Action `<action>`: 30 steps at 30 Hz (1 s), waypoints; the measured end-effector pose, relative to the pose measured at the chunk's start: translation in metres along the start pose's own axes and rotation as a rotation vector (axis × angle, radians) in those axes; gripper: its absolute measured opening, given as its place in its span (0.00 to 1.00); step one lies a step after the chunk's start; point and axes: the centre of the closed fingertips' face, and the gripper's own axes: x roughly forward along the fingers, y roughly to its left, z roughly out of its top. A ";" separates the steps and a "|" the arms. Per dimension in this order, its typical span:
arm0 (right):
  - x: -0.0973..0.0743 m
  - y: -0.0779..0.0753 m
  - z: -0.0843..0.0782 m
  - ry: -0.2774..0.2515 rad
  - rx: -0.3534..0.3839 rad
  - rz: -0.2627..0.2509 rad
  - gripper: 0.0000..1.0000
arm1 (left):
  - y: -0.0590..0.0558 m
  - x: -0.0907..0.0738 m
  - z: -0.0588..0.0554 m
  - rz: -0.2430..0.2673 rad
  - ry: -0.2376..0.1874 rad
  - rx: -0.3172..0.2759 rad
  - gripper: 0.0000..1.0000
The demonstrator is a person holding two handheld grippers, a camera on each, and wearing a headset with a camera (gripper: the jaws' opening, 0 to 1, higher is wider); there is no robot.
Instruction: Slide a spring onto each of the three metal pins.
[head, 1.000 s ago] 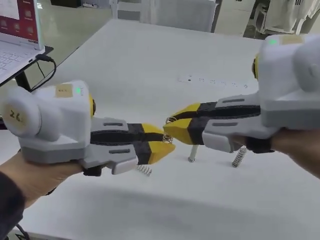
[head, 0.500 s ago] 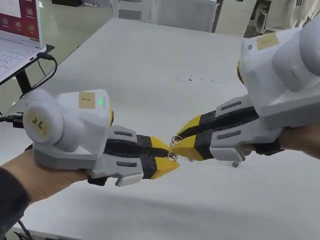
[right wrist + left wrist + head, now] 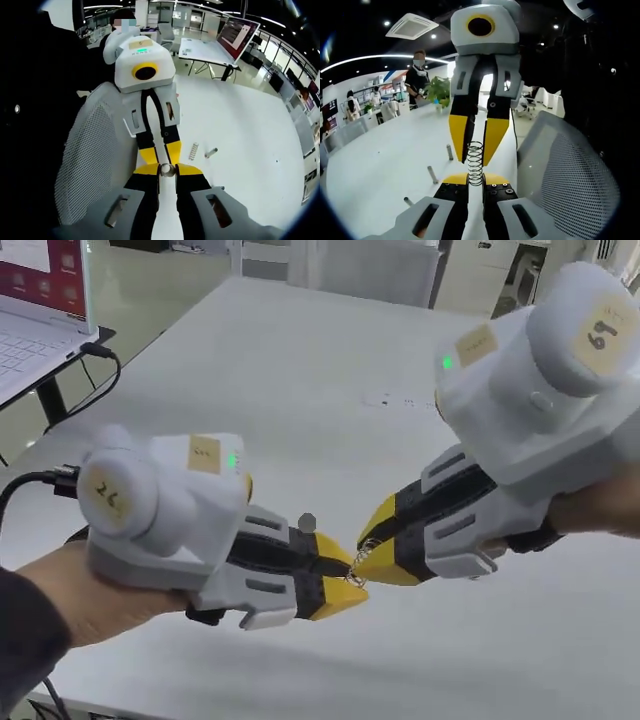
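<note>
A wide white table (image 3: 300, 360) runs away from the viewer, with an open laptop (image 3: 40, 300) off its far left edge; above the near end two hand-held tools meet nose to nose, lifted off the surface, probably so that the part between them can be re-gripped or passed across before it is threaded.

The left gripper (image 3: 345, 580) comes in from the left and the right gripper (image 3: 372, 552) angles down from the right; their yellow tips sit just apart.

Three metal pins (image 3: 433, 174) stand in a loose row on the table in the left gripper view, well clear of both tools and apparently bare; none looks fitted yet.

A second spring (image 3: 194, 151) rests just beside a pin in the right gripper view; whether it sits on anything cannot be told.

Smallest, the spring (image 3: 362, 556) bridges the two noses in mid-air; the left jaws are pressed nearly together on one end, the right jaws narrowed to the coil's width around the other, so both seem to pinch it.
</note>
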 end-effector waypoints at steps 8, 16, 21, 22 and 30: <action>0.006 0.006 -0.007 0.105 -0.060 0.054 0.10 | -0.004 0.002 -0.005 -0.019 0.024 0.009 0.02; 0.009 0.007 -0.011 0.146 -0.076 0.081 0.09 | -0.004 0.001 -0.004 -0.021 0.017 0.007 0.01; 0.011 0.006 -0.014 0.160 -0.073 0.091 0.09 | -0.004 0.001 -0.003 -0.022 0.009 0.005 0.01; 0.011 0.006 -0.014 0.161 -0.072 0.093 0.09 | -0.004 0.001 -0.003 -0.024 0.009 0.004 0.01; 0.010 0.005 -0.015 0.171 -0.051 0.101 0.09 | -0.004 0.002 -0.002 -0.024 0.004 0.005 0.02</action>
